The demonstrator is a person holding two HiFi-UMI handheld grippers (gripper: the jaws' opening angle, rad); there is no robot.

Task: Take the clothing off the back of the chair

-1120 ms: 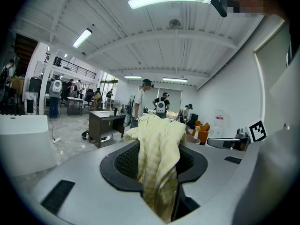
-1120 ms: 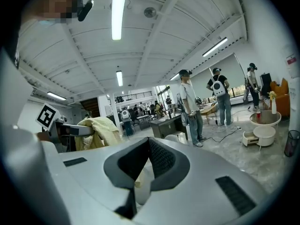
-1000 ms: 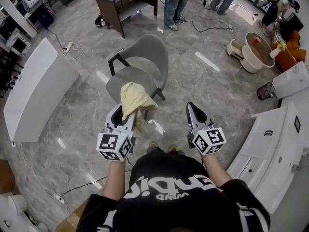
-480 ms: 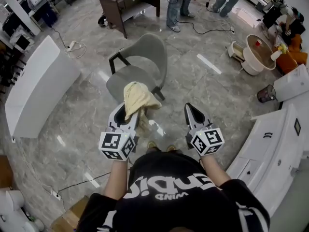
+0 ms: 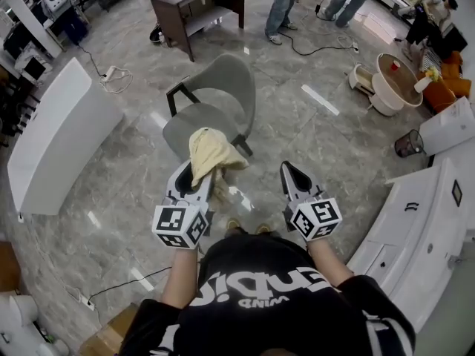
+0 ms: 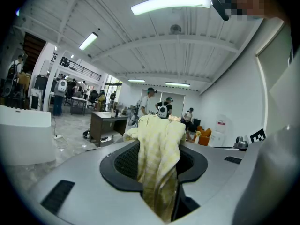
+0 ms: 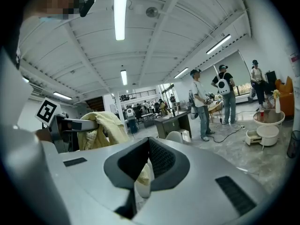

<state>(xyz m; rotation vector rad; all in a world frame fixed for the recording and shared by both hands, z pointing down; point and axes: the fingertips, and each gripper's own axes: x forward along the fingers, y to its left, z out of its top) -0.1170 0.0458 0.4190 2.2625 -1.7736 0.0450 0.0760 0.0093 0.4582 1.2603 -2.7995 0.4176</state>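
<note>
Cloth: yellow cloth (image 5: 210,148) is off the chair (image 5: 223,80). The chair back is bare, and the cloth is bunched at the L gripper (image 5: 193,186), nearer the person than the seat.
L gripper: pinching the cloth. Jaws are part-way closed, w/ fabric running through the slot and a tail hanging below.
R gripper (image 5: 288,169): jaws pressed together, well apart from the cloth, nothing carried.
Step in hand: prob. carrying the cloth clear, as the lift-off looks done.
Do it well: hold the pinch firm, since only a fold is caught and the bulk sits loose on top (it could slide off if the gripper tips). Hold the L gripper about level. Mind the hanging tail near the seat edge & arm. R gripper can stay out, or catch the tail if it drags.
Head view only: bare chair back, both grippers side by side, and the gap between cloth and chair.
L gripper view only: fabric (image 6: 159,158) actually between the pads, showing grip depth. Chair not visible here.
R gripper view only: side look at the cloth (image 7: 104,124) draped over the L gripper. A pale patch shows in its own slot; can't tell what it is.
</note>
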